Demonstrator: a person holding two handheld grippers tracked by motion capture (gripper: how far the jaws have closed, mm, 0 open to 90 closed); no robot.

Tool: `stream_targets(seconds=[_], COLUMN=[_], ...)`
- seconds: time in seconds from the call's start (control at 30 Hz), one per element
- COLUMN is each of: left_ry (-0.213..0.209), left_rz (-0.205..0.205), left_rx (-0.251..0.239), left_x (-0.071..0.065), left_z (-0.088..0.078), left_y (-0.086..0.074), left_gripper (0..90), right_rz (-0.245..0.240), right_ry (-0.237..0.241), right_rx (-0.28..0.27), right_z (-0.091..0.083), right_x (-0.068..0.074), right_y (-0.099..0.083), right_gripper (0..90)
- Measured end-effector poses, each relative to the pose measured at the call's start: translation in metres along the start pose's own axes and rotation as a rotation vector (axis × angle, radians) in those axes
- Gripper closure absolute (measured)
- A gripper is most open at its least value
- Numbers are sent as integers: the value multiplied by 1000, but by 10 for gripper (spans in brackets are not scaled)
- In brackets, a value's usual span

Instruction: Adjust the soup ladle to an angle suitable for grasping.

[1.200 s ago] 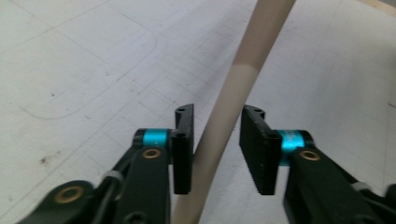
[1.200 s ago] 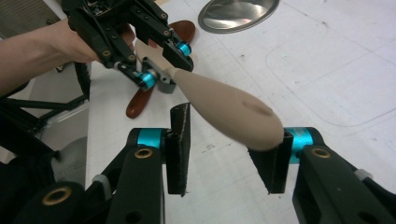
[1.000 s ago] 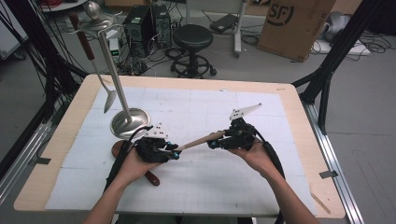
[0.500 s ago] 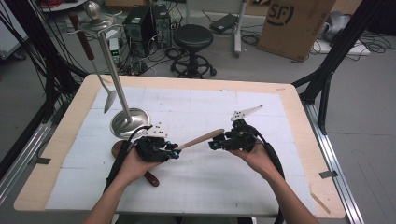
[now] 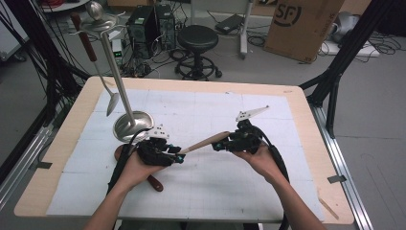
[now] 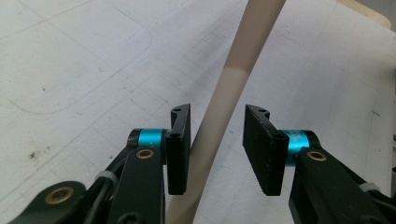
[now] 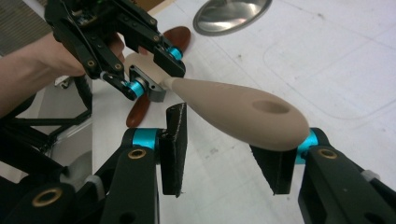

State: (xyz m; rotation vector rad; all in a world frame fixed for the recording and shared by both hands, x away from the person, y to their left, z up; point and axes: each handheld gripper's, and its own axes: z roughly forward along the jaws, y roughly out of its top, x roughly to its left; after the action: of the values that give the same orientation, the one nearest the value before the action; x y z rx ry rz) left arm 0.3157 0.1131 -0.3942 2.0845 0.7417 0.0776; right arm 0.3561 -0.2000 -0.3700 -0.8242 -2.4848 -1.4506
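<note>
Centrally, a pale beige utensil with a long slender handle (image 5: pixel 203 142) hangs in the air just above the white mat of the worktop (image 5: pixel 268 191), stretched between two hand-held grippers. Its broad, rounded end with a small oval hole (image 7: pixel 247 114) rests against one finger of the right gripper (image 5: pixel 219 145), while that gripper's other finger stands clear of it, so a firm clamp cannot be told. The thin handle end runs between the fingers of the left gripper (image 6: pixel 218 149), which have just been opening: it lies against one finger, with a clear gap to the other. Beneath the left hand (image 5: pixel 139 165) a reddish-brown wooden utensil (image 5: pixel 154 182) lies on the mat. Farther back stands a metal stand with a round shiny base (image 5: pixel 132 125), from which a ladle (image 5: pixel 111 103) hangs.
</note>
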Motion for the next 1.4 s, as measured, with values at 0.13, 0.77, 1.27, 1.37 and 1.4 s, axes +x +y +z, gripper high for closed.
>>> stream_targets(seconds=[0.13,0.77,1.27,1.37,1.4], left_ry=[12,-74,-57,-58,-58], left_rz=[1,-31,13,21,12], left_rx=[-10,-90,-107,-124,-138], left_x=[0,-3,-10,-12,-13], left_z=[-2,-14,-16,-16,-16], left_y=[1,10,20,20,20], left_gripper=[637,614,713,736,750], right_rz=[13,-59,-124,-118,-110], right_ry=[3,132,128,73,63], right_rx=[-12,-58,-105,-96,-86], right_z=[1,-6,-7,-5,-4], right_x=[2,20,39,40,40], right_y=[5,45,72,71,70], right_gripper=[568,677,671,598,582])
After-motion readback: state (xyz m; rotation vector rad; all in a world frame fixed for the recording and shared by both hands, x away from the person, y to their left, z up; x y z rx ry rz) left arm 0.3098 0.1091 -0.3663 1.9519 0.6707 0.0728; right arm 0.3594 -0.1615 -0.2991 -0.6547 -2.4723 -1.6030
